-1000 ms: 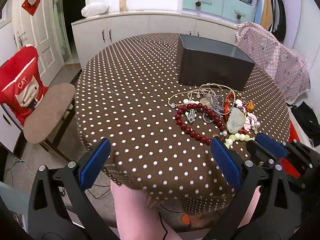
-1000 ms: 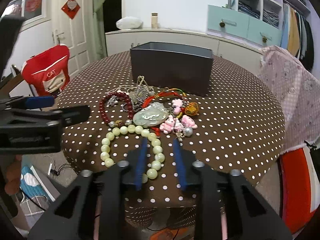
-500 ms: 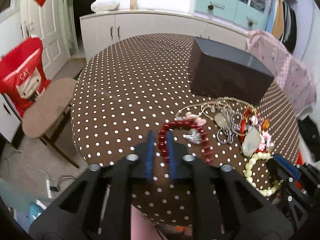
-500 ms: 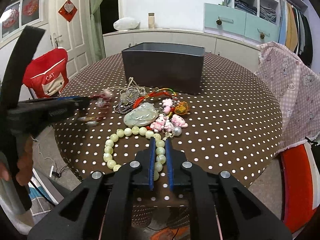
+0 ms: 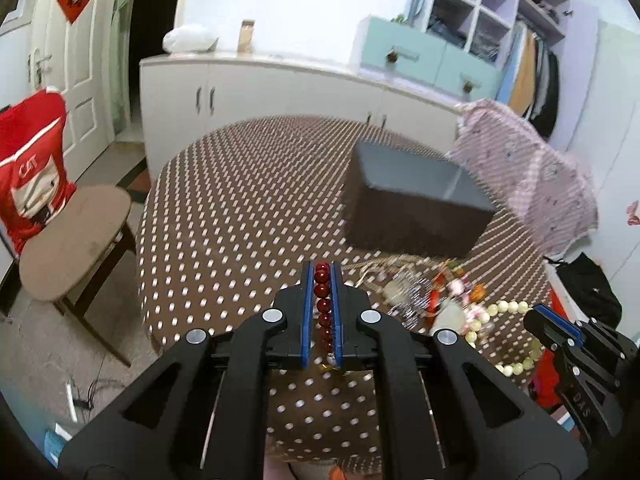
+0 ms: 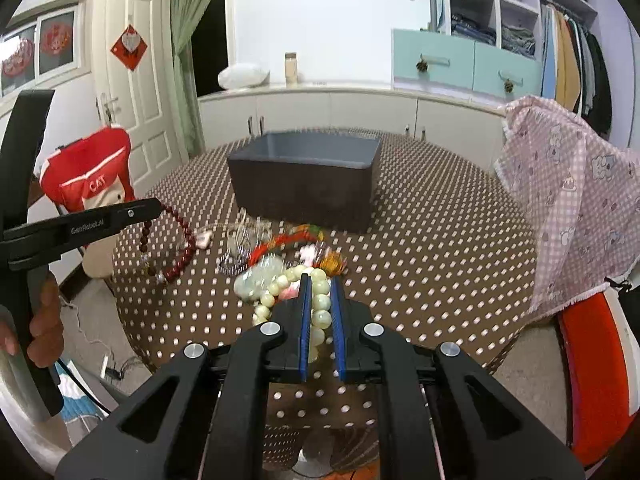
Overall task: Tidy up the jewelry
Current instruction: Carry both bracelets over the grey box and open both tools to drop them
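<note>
The jewelry pile (image 5: 436, 292) at centre right of the left wrist view is motion-blurred, its chains indistinct. The red beads (image 5: 322, 308) vanish between the fingers low in the frame. In the right wrist view, the pale beads (image 6: 320, 308) are half hidden likewise, and the box (image 6: 308, 188) interior is mostly unseen.

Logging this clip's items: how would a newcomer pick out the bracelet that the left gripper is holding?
Start at the dark box on the polka-dot table; left of the jewelry pile in front of it, the left gripper dangles the red bead bracelet. Its small, dark red beads contrast with the larger pale green beads nearby.
</note>
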{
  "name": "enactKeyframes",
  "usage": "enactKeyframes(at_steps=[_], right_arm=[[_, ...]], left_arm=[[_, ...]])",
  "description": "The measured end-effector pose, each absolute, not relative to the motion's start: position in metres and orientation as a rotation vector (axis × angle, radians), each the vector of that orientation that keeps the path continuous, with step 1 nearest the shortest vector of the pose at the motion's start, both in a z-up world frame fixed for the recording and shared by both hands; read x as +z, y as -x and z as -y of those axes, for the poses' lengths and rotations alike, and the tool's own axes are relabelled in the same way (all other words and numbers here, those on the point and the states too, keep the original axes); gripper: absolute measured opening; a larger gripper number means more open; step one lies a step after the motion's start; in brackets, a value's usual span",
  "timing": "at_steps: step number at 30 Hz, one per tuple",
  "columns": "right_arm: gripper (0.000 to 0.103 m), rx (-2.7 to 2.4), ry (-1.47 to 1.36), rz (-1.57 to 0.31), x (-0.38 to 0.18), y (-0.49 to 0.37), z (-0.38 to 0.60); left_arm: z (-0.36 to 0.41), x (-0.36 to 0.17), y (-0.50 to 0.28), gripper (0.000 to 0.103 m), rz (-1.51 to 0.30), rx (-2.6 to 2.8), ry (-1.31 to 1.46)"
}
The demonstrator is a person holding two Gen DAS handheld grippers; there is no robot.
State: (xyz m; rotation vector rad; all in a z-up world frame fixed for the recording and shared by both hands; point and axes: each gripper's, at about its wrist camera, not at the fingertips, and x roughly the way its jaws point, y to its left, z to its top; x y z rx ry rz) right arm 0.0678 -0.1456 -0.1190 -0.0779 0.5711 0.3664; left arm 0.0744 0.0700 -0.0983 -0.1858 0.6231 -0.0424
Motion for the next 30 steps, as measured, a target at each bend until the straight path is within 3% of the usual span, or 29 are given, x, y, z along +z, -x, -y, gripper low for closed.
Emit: enactKeyframes(at_steps=[18,30], right_arm=[[0.008,0.344,0.031,-0.414,-0.069,-0.09,0.167],[0.008,0.401,0.011,-0.359,-0.042,-0.134,0.159]], left_arm=[[-0.055,-0.055,-0.087,0.008,-0.464,-0.136,0.19],[-0.033,-0.038,-0.129,0.008,-0.458,-0.158,0.165]])
